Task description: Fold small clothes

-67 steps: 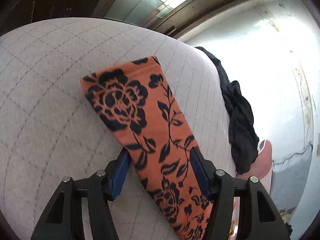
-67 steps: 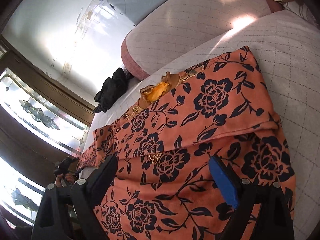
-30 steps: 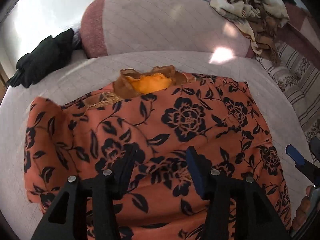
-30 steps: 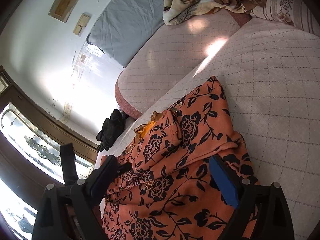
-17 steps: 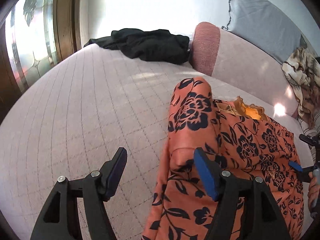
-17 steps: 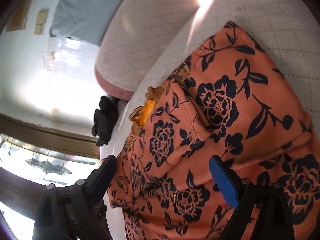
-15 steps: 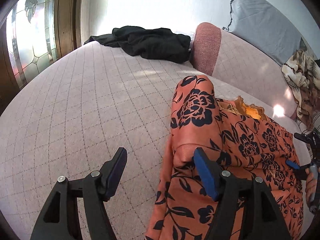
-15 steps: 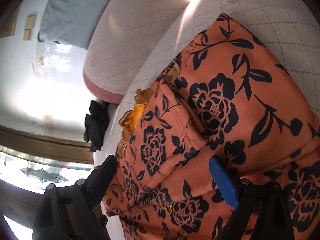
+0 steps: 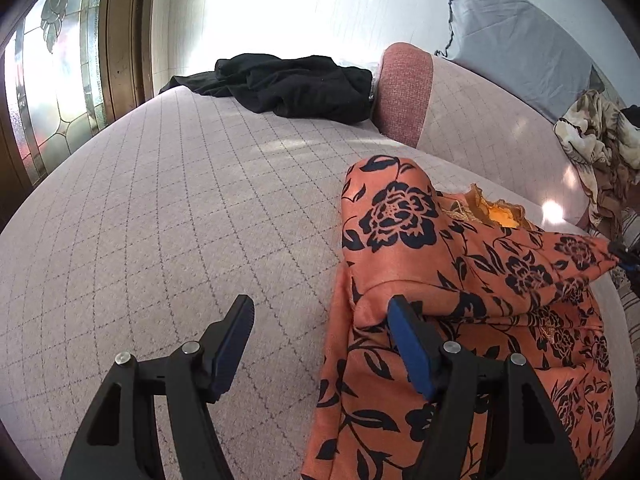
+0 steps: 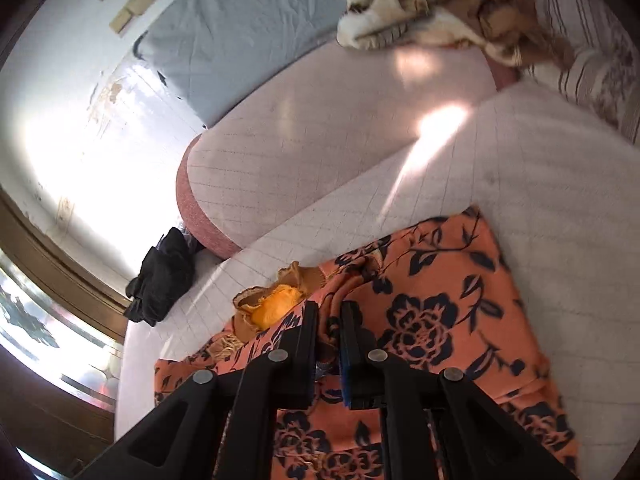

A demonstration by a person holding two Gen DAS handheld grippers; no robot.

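Note:
An orange garment with black flowers [image 9: 460, 280] lies partly folded on the quilted bed; its orange collar [image 9: 496, 212] faces the pink bolster. My left gripper [image 9: 320, 316] is open, its right finger against a folded sleeve edge, its left finger over bare bed. In the right wrist view my right gripper [image 10: 329, 320] is shut on a pinch of the garment [image 10: 432, 320] near the collar [image 10: 272, 300]. The right gripper's tip shows at the far right edge of the left wrist view [image 9: 624, 256], lifting the cloth there.
A black garment [image 9: 288, 84] lies at the bed's far end by the pink bolster [image 9: 404, 96]. A grey pillow [image 9: 516, 36] leans on the wall. A patterned blanket [image 10: 440, 4] is heaped to the right. A stained-glass door [image 9: 52, 80] stands left.
My right gripper has closed on the garment near the collar and pulled it up. My left gripper has stayed open beside the folded sleeve.

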